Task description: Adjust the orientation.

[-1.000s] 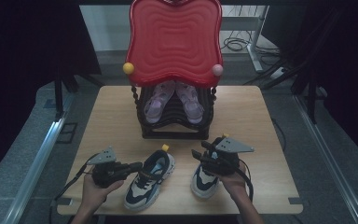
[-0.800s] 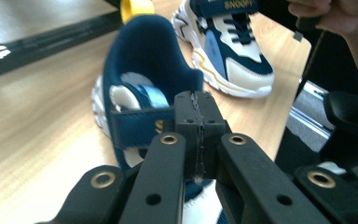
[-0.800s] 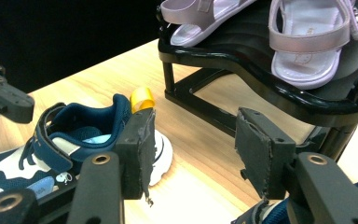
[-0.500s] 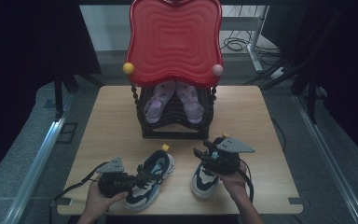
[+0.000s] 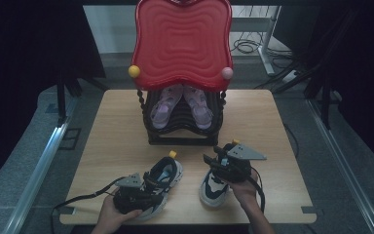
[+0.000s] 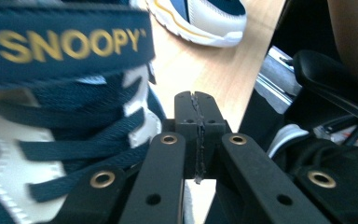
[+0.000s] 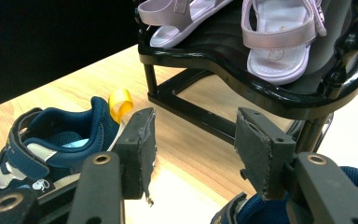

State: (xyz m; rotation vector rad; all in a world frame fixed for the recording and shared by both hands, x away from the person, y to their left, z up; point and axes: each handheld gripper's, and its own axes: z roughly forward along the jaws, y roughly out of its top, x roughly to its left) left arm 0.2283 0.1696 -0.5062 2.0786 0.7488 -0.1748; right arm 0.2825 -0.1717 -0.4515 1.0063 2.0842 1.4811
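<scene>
The left claw (image 6: 199,109) has its two black jaws pressed flat together, pad against pad, with nothing between them. It lies low at the near edge of the tabletop (image 5: 112,141), right beside the left sneaker (image 5: 159,187). In the left gripper view the closed tips sit just next to that shoe's dark blue laces and white side panel, below a blue strap lettered "SNOOPY" in gold; whether the tips actually touch the shoe cannot be told. In the high view the left claw (image 5: 146,195) sits over the near end of this sneaker, gripped by the left hand (image 5: 111,215).

The right claw (image 7: 193,149) is spread wide, its two worn pads well apart with bare tabletop seen through the gap and nothing pinched. It hovers just above the right sneaker (image 5: 215,185), whose blue collar shows at the bottom of the right gripper view under the right-hand pad. In the high view the right claw (image 5: 213,161) points away from the person toward the black rack (image 5: 182,134), and the right hand (image 5: 246,191) holds the tool from behind.

The two sneakers lie side by side near the front of the tabletop, a little apart. The left one carries a yellow pull loop (image 7: 120,103) at its heel.

The black rack stands at the middle of the tabletop and holds a pair of pale lilac sandals (image 5: 181,105) on its slanted shelf, toes pointing down toward the person. A red wavy panel (image 5: 182,41) rises above it, with a yellow knob (image 5: 134,71) and a pink knob (image 5: 227,73) at its lower corners.
</scene>
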